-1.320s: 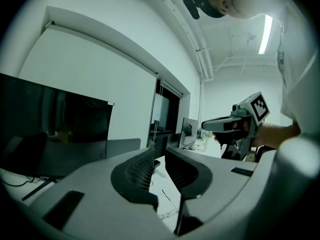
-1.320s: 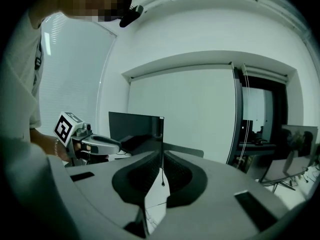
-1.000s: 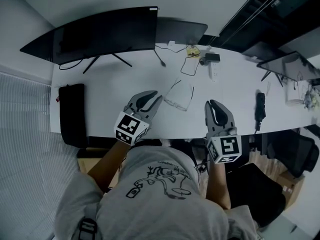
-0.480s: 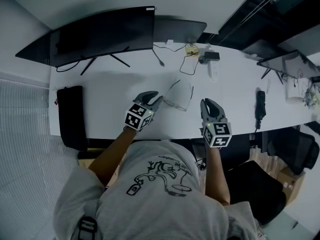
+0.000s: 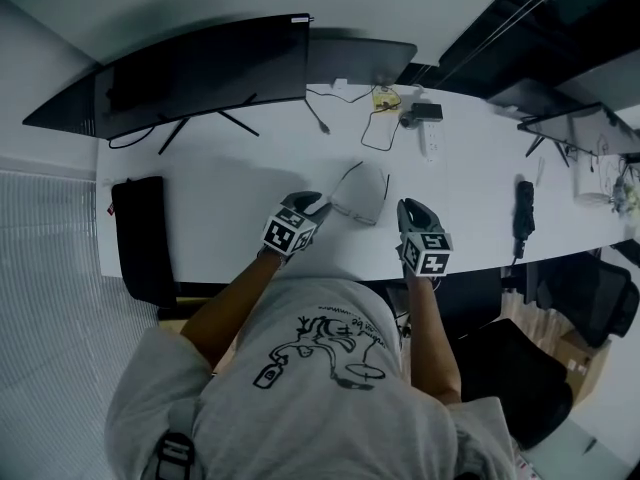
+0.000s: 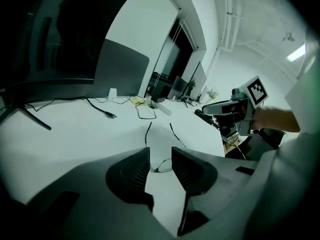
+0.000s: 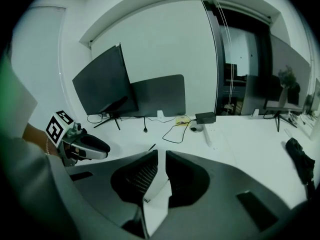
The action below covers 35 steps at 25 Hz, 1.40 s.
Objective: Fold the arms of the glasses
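Just beyond the left gripper's point(image 5: 312, 204) just-opening, empty jaws lie the glasses point(image 5: 358, 193).

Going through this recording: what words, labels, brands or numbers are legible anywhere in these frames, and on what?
No text is readable.
T-shirt print: lettering arched above a drawing, too blurred to read.
Left gripper cube and right gripper cube: black-and-white square patterns only, no letters.
Red tag on the black bag: too small to read.

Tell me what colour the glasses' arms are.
Black; the arms show best in the left gripper view.
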Motion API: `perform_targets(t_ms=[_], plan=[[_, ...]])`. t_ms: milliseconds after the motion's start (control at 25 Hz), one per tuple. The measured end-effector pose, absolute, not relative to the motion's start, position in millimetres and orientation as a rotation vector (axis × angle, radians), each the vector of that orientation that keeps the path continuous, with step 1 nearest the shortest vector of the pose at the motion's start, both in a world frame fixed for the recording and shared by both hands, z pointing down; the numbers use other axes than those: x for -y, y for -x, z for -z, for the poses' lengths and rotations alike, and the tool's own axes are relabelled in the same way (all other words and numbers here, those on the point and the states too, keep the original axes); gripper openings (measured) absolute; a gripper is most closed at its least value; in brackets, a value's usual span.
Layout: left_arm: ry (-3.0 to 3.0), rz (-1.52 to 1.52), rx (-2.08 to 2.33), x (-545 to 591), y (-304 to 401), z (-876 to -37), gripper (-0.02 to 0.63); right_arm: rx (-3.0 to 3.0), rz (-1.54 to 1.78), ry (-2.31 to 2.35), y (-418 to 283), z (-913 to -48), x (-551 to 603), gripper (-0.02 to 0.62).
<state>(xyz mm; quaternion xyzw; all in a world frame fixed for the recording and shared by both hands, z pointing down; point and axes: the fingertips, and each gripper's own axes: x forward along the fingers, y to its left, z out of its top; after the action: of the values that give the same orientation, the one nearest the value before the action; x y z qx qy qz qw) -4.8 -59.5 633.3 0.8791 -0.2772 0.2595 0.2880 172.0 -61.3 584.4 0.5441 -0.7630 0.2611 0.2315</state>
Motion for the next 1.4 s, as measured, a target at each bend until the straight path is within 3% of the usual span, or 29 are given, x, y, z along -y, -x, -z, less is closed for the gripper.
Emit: perform_targets(t_ms=[640,1400], plan=[[-2.322,-0.690,0.698,74.0,1.2,-670.0,0.156,1.905,-0.761,-1.401,-187.0,-694.7,85.5,0.054],[-2.348,-0.757,0.592,62.2,-13.9,-685.7,0.193,1.906,-0.762,-1.347,-177.6,-719.9,92.7,0.055]])
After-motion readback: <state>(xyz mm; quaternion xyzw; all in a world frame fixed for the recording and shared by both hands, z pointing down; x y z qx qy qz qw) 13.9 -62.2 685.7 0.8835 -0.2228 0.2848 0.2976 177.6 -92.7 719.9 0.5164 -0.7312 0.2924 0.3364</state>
